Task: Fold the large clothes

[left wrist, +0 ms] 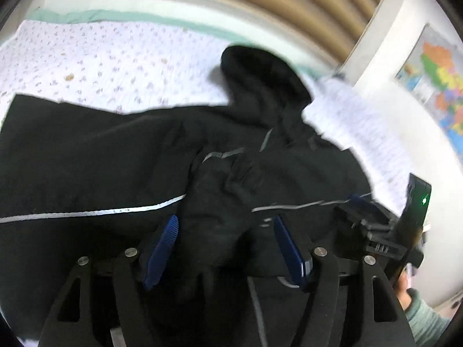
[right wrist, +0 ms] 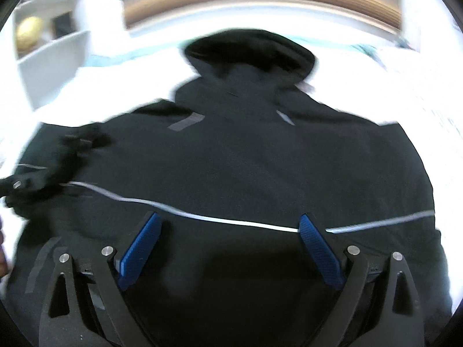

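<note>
Jacket (right wrist: 246, 159), black with a hood (right wrist: 249, 55) and a thin pale stripe (right wrist: 231, 221) across its body, lies spread on the bed (left wrist: 101, 57), which has a white cover with small flowers. The hood points toward the far edge of the bed. A sleeve (left wrist: 225, 190) is laid over the body of the jacket, in front of the left hand-held gripper (left wrist: 225, 231).

The left hand-held gripper stands open, its blue pads on each side of the bunched sleeve cloth and not pressing on it, so it holds nothing. The right hand-held gripper (right wrist: 228, 231) is also open wide and empty, above the lower part of the jacket near the stripe.

I judge that one sleeve is now folded inward, and the other side is not yet done. The next move probably calls for a grasp on the other sleeve or a side edge of the jacket, taking only one layer of cloth, then bringing it toward the middle without dragging the folded sleeve away
</note>
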Motion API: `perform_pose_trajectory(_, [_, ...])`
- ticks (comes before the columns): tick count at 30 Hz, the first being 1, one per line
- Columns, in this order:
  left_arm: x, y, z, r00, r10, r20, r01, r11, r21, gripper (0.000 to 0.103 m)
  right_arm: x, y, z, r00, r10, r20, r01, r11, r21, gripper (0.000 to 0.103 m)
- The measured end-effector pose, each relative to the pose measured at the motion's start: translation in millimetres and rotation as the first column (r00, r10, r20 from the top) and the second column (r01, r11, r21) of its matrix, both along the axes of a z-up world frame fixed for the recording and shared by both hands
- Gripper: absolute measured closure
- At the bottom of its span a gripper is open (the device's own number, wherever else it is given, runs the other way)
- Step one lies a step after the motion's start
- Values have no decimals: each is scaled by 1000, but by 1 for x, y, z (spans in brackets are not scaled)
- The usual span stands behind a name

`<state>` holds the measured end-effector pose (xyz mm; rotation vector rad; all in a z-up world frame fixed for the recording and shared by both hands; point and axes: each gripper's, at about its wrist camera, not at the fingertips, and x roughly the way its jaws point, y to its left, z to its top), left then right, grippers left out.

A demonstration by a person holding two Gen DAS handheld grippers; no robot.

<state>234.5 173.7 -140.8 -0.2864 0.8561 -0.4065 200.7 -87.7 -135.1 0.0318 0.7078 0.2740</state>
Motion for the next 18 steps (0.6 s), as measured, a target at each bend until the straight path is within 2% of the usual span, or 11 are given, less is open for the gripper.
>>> perform_pose_trajectory(3, [-20, 12, 22, 998, -15, 65, 19, 998, -58, 33, -17, 42, 33, 989, 150, 1, -150, 988, 33, 5])
perform_pose_trajectory(7, [-47, 38, 47, 990, 35, 139, -28, 998, -52, 33, -13, 102, 58, 965, 260, -39, -256, 963, 85, 5])
perform_pose_trajectory(11, [-65, 72, 57, 980, 107, 165, -99, 993, -59, 33, 24, 137, 53, 951, 282, -127, -252, 944, 213, 5])
perform_pose_trajectory(13, [-70, 89, 55, 977, 145, 158, -139, 989, -45, 33, 50, 152, 39, 936, 283, -210, -216, 931, 293, 7])
perform_pose_trajectory(14, [-72, 97, 53, 975, 164, 152, -159, 986, -39, 33, 60, 159, 32, 927, 283, -245, -197, 925, 324, 10])
perform_pose_trajectory(15, [-73, 102, 51, 974, 177, 144, -174, 984, -33, 33, 69, 166, 25, 918, 289, -274, -183, 917, 354, 20])
perform_pose_trajectory(16, [-73, 106, 47, 972, 192, 135, -190, 981, -28, 33, 76, 175, 19, 910, 297, -290, -178, 910, 375, 38])
perform_pose_trajectory(17, [-72, 110, 45, 970, 206, 127, -205, 978, -27, 33, 79, 183, 16, 907, 302, -294, -182, 910, 372, 42])
perform_pose_trajectory(18, [-72, 115, 42, 968, 221, 118, -219, 975, -27, 33, 79, 195, 16, 917, 277, -287, -185, 932, 311, 49])
